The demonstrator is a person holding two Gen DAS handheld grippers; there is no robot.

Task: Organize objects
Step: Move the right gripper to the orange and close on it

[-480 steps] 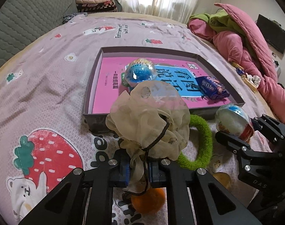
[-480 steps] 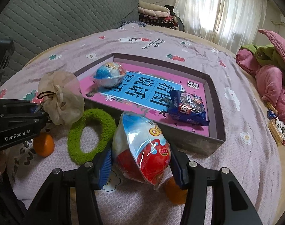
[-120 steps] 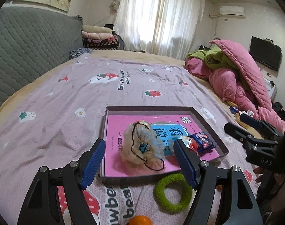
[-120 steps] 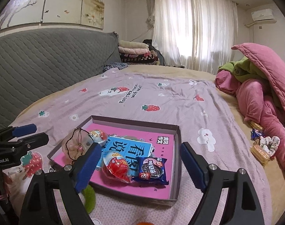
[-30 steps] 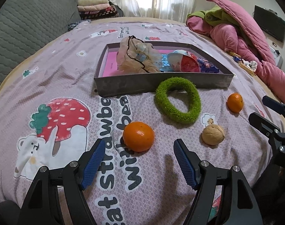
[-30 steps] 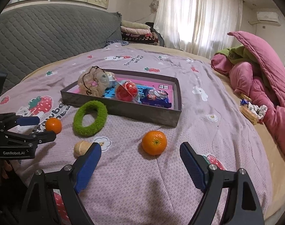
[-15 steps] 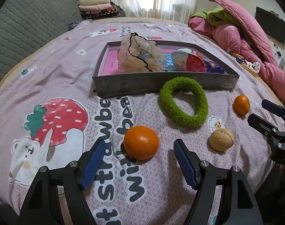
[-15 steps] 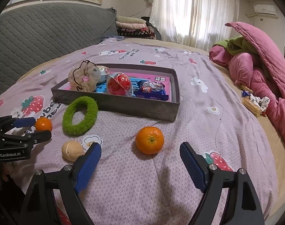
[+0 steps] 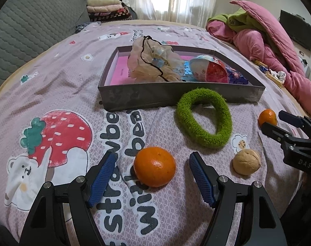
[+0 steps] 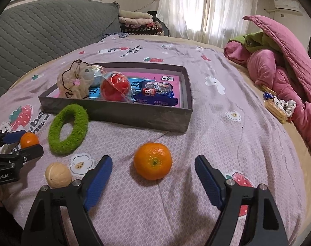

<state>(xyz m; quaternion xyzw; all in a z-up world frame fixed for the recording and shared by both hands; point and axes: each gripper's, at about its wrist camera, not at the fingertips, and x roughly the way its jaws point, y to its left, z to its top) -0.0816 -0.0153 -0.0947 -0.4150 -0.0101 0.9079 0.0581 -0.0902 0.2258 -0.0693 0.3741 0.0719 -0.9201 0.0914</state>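
A grey tray (image 9: 167, 94) on the bed holds a beige mesh pouch (image 9: 153, 65), a red-and-white toy capsule (image 9: 210, 69) and a blue snack packet (image 10: 155, 92). In front of it lie a green fuzzy ring (image 9: 204, 119), a walnut (image 9: 246, 162) and two oranges. My left gripper (image 9: 152, 174) is open around the left orange (image 9: 154, 166), not touching. My right gripper (image 10: 153, 174) is open with the right orange (image 10: 153, 161) between its fingers, apart from them. Each gripper shows in the other's view, the right one (image 9: 278, 123) and the left one (image 10: 14, 141).
The bed has a lilac strawberry-print cover (image 9: 59, 94). Pink and green quilts (image 10: 282, 57) are piled at the right, with small wrapped items (image 10: 278, 104) beside them. A grey quilted headboard (image 10: 42, 32) stands at the left. Folded blankets (image 10: 139, 22) lie at the far end.
Both grippers have come down and forward onto the oranges over the last second; each orange now sits between open fingers. Nothing on the bed has moved.
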